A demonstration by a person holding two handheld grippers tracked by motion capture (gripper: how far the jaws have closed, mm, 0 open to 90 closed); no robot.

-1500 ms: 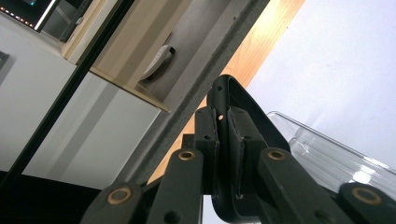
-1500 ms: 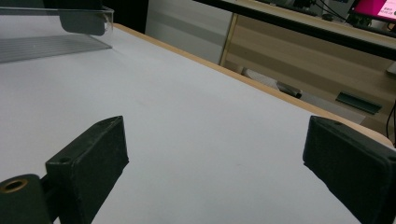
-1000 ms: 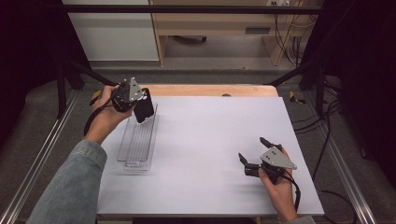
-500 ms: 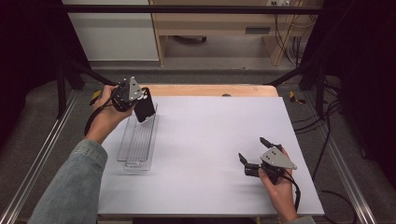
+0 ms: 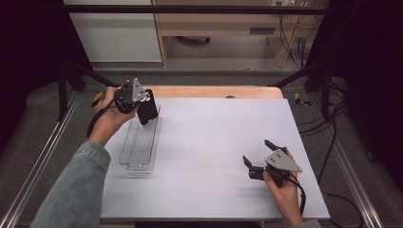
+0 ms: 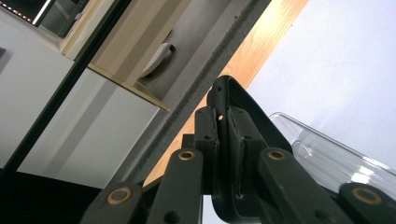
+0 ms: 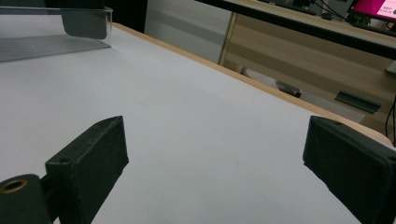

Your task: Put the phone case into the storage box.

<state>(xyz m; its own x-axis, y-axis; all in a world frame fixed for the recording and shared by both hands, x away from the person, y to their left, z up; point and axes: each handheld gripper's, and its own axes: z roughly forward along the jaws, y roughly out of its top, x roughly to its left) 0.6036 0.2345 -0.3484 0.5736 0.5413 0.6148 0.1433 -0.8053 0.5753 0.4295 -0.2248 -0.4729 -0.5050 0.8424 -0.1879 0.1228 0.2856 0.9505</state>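
In the high view my left gripper [image 5: 142,105] hovers over the far end of a clear plastic tray [image 5: 139,145] at the table's left. It is shut on a flat black rounded-edge piece [image 5: 148,113] that hangs tilted toward the tray. The left gripper view has both jaws pressed together on that black piece [image 6: 243,100], with the clear tray [image 6: 327,154] below it. My right gripper [image 5: 256,152] lies low on the white table [image 5: 214,133] at the near right, open, with nothing between its jaws. From the right gripper [image 7: 224,144] the tray [image 7: 46,42] and the black piece [image 7: 86,23] appear far off.
The table's wooden far edge [image 5: 214,91] borders a grey floor strip. Metal rails [image 5: 43,156] run along both sides. A wooden cabinet [image 5: 214,28] stands beyond the table, and cables [image 5: 332,137] hang at the right.
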